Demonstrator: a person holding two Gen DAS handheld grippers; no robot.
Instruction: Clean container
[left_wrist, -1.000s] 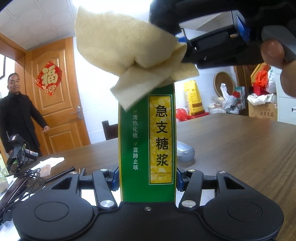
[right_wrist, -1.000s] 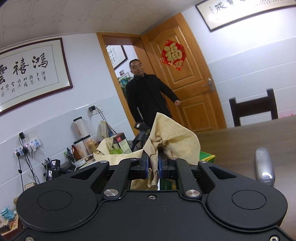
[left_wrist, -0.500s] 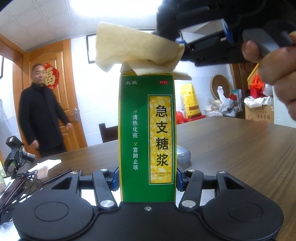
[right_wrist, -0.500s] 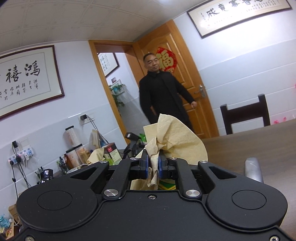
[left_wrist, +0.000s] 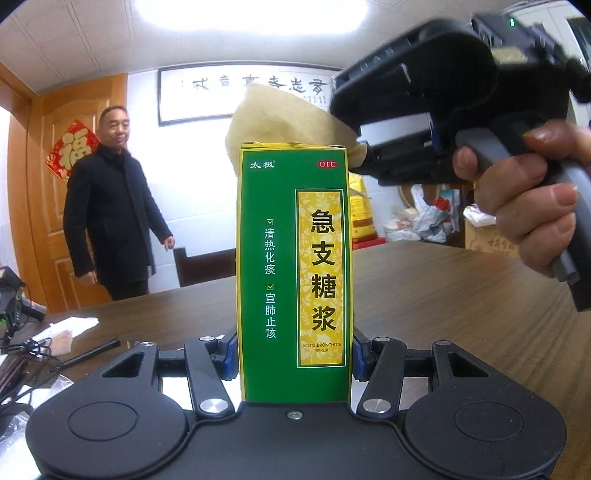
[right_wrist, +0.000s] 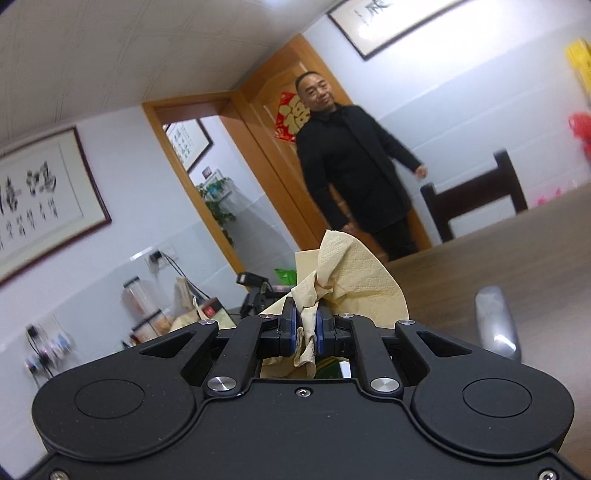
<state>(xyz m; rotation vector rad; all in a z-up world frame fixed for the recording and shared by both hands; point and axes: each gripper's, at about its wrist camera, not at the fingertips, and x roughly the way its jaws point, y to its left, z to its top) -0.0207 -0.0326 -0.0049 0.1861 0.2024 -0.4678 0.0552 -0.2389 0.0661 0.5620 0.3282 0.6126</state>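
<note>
Left gripper is clamped on the lower sides of an upright green syrup carton, which stands at the centre of the left wrist view and blocks most of what lies straight ahead. Right gripper has its jaws pinched together on a crumpled beige paper towel; in the left wrist view that towel sits at the carton's top edge, toward 12 o'clock, touching or just behind it. At 2 o'clock the right hand wraps the grey trigger handle. Beyond the carton the brown wooden table lies bare toward 3 o'clock, while at 9 o'clock it carries cables, a pen and white tissue. A dark chair stands at the far table edge, and a person in a black coat stands at 10 o'clock before the wooden door.
</note>
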